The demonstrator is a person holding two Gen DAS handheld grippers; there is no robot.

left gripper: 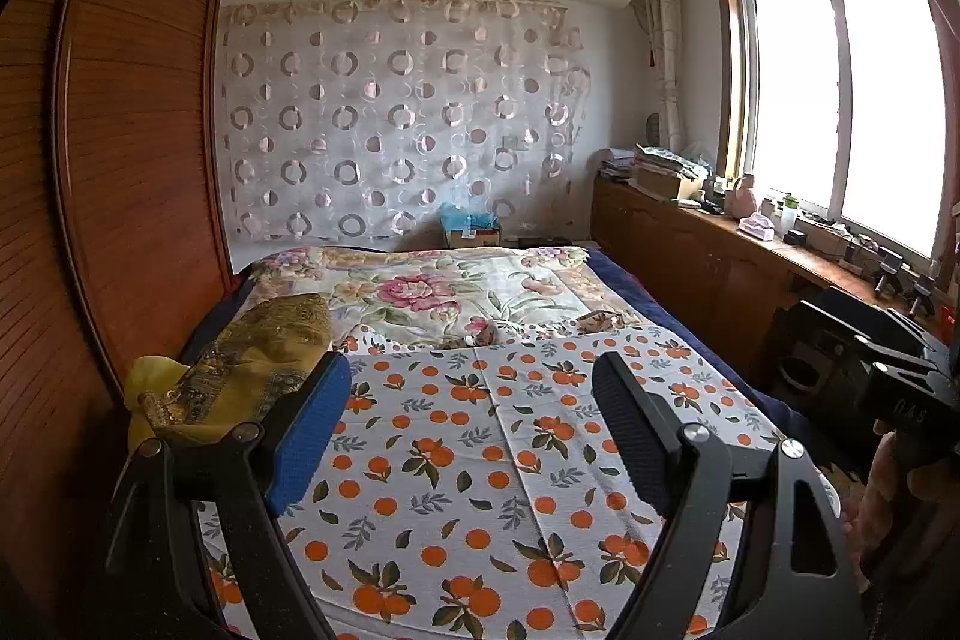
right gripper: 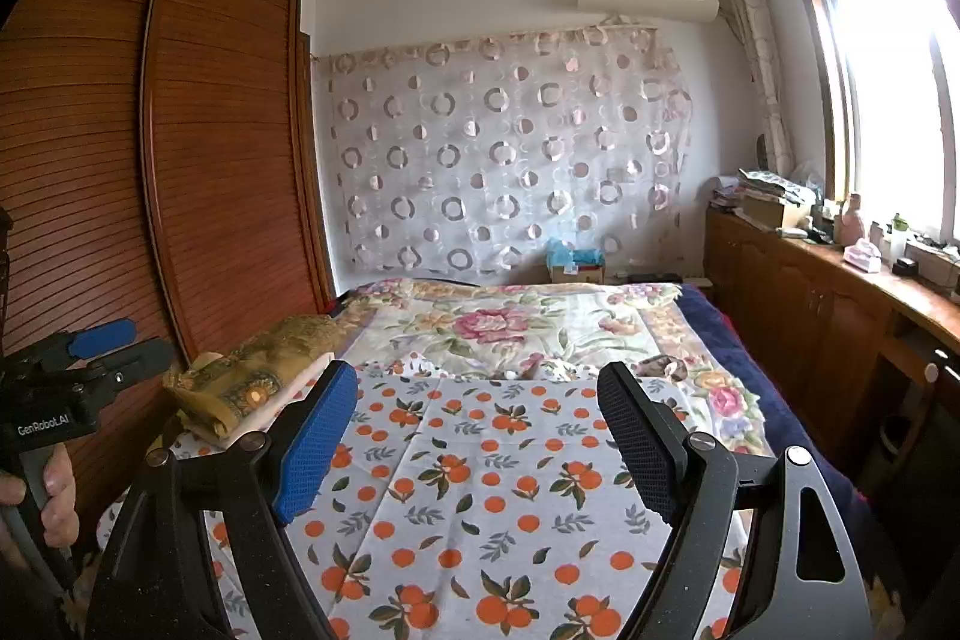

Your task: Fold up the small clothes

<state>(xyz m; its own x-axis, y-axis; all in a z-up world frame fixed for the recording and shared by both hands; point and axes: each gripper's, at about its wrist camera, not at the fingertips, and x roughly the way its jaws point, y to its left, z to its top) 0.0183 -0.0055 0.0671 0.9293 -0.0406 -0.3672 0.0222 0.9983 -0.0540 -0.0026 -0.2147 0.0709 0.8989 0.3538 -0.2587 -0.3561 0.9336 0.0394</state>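
A white cloth with an orange-fruit print lies spread flat on the bed, also in the right wrist view. A folded olive-gold patterned garment sits on the bed's left edge, also in the right wrist view. My left gripper is open and empty, held above the orange-print cloth. My right gripper is open and empty above the same cloth. The right gripper's body shows at the right edge of the left wrist view; the left gripper shows at the left edge of the right wrist view.
A floral bedspread covers the far half of the bed. A wooden wardrobe stands close on the left. A low wooden cabinet with clutter runs under the window on the right. A blue box sits by the curtained wall.
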